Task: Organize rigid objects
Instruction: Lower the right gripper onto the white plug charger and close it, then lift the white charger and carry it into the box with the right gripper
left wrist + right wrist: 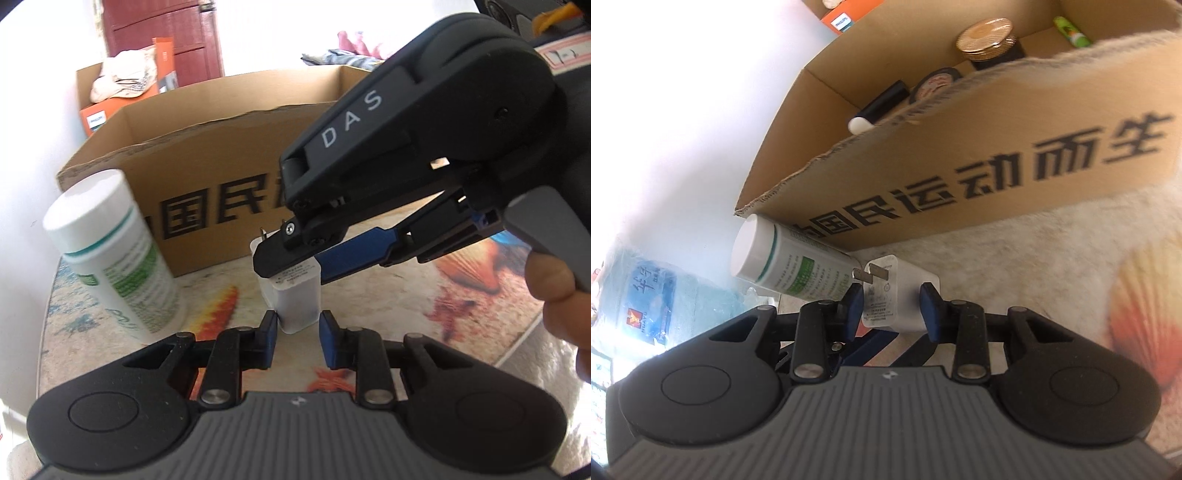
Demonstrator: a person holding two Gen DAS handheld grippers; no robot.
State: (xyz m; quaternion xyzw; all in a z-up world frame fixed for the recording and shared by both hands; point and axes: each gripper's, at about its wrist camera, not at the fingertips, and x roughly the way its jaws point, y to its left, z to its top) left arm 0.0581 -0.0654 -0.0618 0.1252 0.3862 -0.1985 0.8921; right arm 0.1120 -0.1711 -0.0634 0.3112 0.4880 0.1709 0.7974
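A white charger (886, 291) stands on the patterned desk (1015, 266) just in front of the cardboard box (960, 177), its prongs pointing toward the white bottle (786, 266) beside it. The right gripper (892, 301) has its jaws clamped on the charger's sides. The left gripper (297, 328) has its jaws drawn in close around the charger's lower end (297, 306); whether its pads press on it I cannot tell. Inside the box lie a gold-lidded jar (988, 40), a tape roll (936, 83) and a black tube (879, 107).
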